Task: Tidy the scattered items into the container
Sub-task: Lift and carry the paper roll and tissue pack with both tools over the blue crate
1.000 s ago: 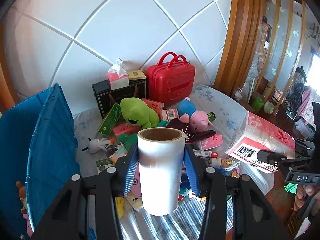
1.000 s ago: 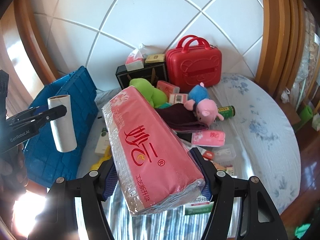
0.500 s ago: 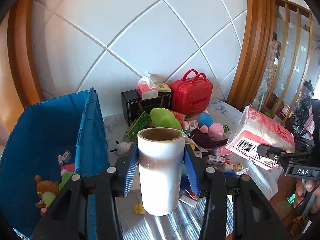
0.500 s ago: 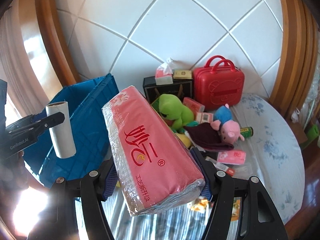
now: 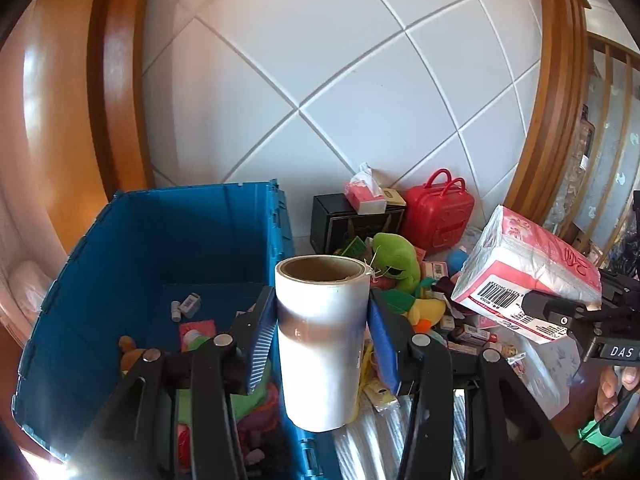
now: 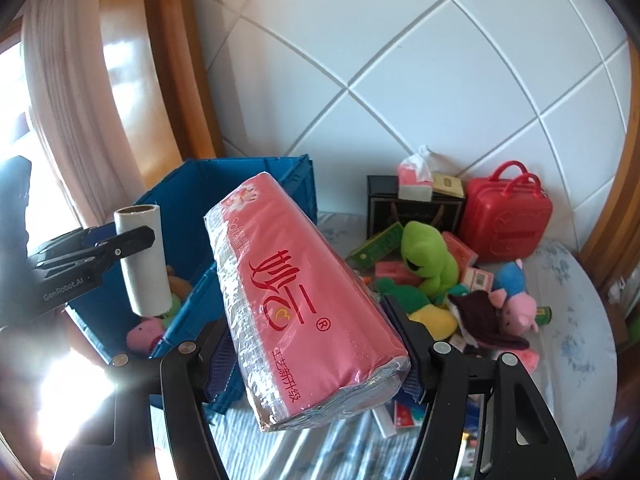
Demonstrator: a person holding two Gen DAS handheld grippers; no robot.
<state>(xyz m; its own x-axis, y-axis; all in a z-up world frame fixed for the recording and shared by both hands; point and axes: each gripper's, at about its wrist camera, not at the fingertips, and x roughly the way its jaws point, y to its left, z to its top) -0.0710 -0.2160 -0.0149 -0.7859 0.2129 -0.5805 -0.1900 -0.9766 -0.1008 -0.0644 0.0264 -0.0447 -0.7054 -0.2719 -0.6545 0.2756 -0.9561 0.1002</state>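
Left gripper (image 5: 322, 320) clamped on a white roll (image 5: 322, 340) with a cardboard core, held upright; both blue pads press its sides. In the right wrist view the roll (image 6: 143, 260) hangs over the near right part of the blue crate (image 6: 224, 184), not touching it. Right gripper (image 6: 316, 344) clenched on a pink tissue pack (image 6: 296, 296), tilted, near end low, far end up and to the left; the pack is in the air just right of the crate. From the left wrist view the same pack (image 5: 528, 268) shows its barcode end, right of the roll. Crate (image 5: 168, 232) sits far left, open; plush toys and small packets lie on its floor. Scattered pile to the right of the crate: green plush frog (image 6: 430, 256), pink pig plush (image 6: 514, 306), yellow plush (image 6: 434, 322), small boxes. Behind the pile, against the white panelled wall: black box (image 6: 412, 210) with a tissue packet on top, red mini suitcase (image 6: 506, 220) just beside it.
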